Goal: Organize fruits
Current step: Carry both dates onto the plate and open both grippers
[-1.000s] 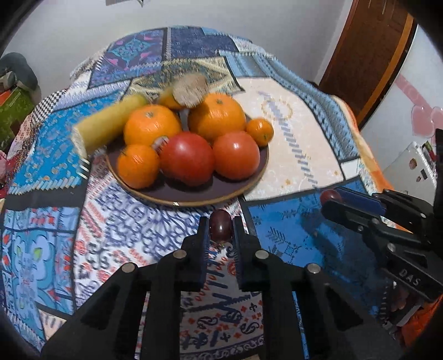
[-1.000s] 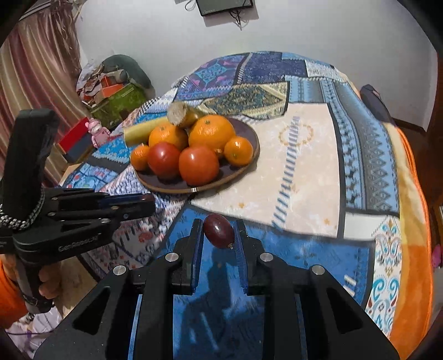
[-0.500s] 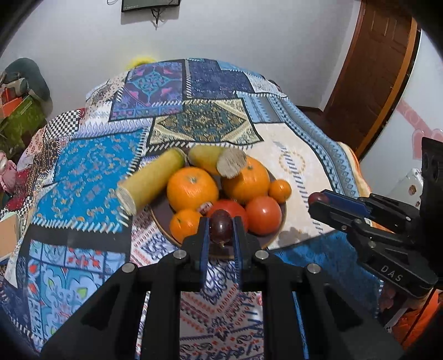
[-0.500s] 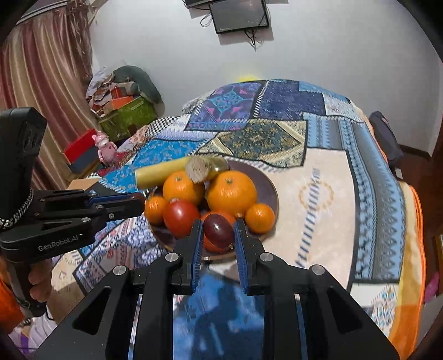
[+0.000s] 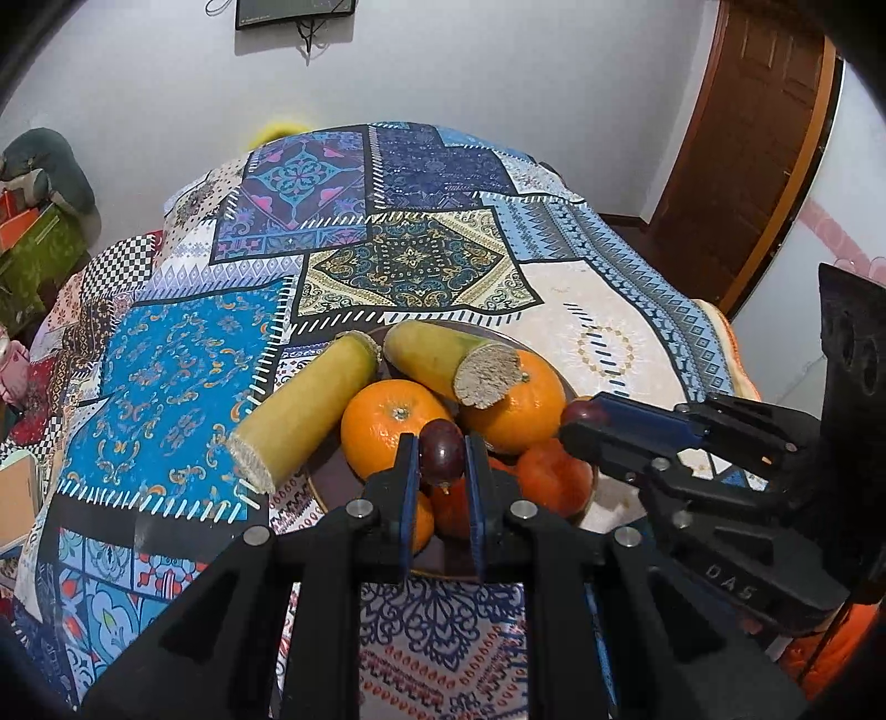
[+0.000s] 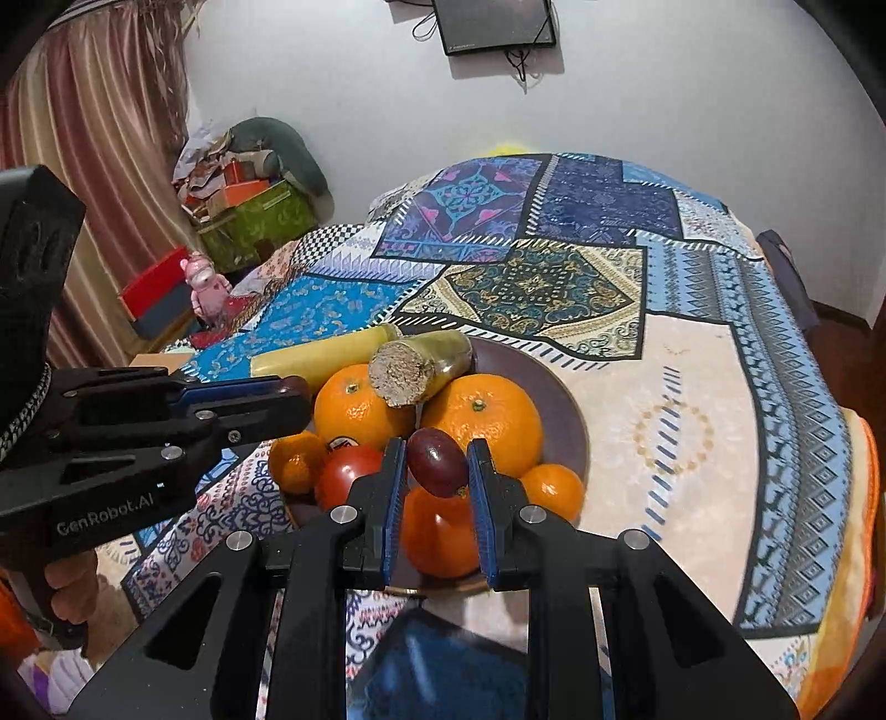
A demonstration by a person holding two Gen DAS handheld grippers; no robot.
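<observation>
A dark brown plate [image 6: 559, 399] on the patchwork cloth holds oranges [image 6: 482, 423], red tomatoes [image 6: 349, 479], small tangerines [image 6: 554, 490] and two yellow-green cane pieces [image 5: 437, 357]. My left gripper [image 5: 441, 459] is shut on a dark purple grape [image 5: 441, 448], held over the plate's near side. My right gripper [image 6: 434, 462] is shut on another purple grape [image 6: 436, 461], also above the plate's near side. The right gripper shows in the left wrist view [image 5: 587, 423], and the left gripper shows in the right wrist view [image 6: 293, 396].
The round table with the patchwork cloth [image 5: 410, 260] stretches beyond the plate. Boxes and clutter [image 6: 249, 216] stand by a curtain at the left. A wooden door [image 5: 758, 138] is at the right. A dark screen [image 6: 493, 25] hangs on the wall.
Both grippers have moved forward and up from the table's near edge to above the plate, each still holding its grape. The fruit on the plate has not moved.
</observation>
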